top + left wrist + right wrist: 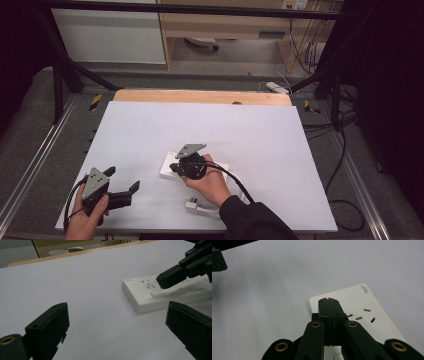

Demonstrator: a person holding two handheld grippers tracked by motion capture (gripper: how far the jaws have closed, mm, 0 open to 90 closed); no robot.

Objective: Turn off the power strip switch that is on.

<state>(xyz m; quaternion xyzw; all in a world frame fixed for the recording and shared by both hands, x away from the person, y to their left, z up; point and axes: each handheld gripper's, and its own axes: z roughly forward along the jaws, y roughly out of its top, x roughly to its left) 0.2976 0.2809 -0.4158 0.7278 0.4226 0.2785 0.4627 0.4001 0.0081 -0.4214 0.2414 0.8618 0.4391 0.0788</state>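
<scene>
A white power strip (167,169) lies flat near the middle of the white table (150,130). My right gripper (174,167) is shut with nothing between its jaws, and its tip sits low over the strip. In the right gripper view the closed tips (328,300) are beside the socket slots of the strip (362,305). The left gripper view shows the strip (140,293) with that right gripper (165,280) above its rocker switch (162,293). My left gripper (121,179) rests open at the table's front left, empty, its jaws (117,307) pointing toward the strip.
A white plug (199,206) with its cord lies near the front edge, beside the right forearm. A wooden strip (200,96) borders the table's far side. Black frame bars and loose cables (345,150) run along the right side.
</scene>
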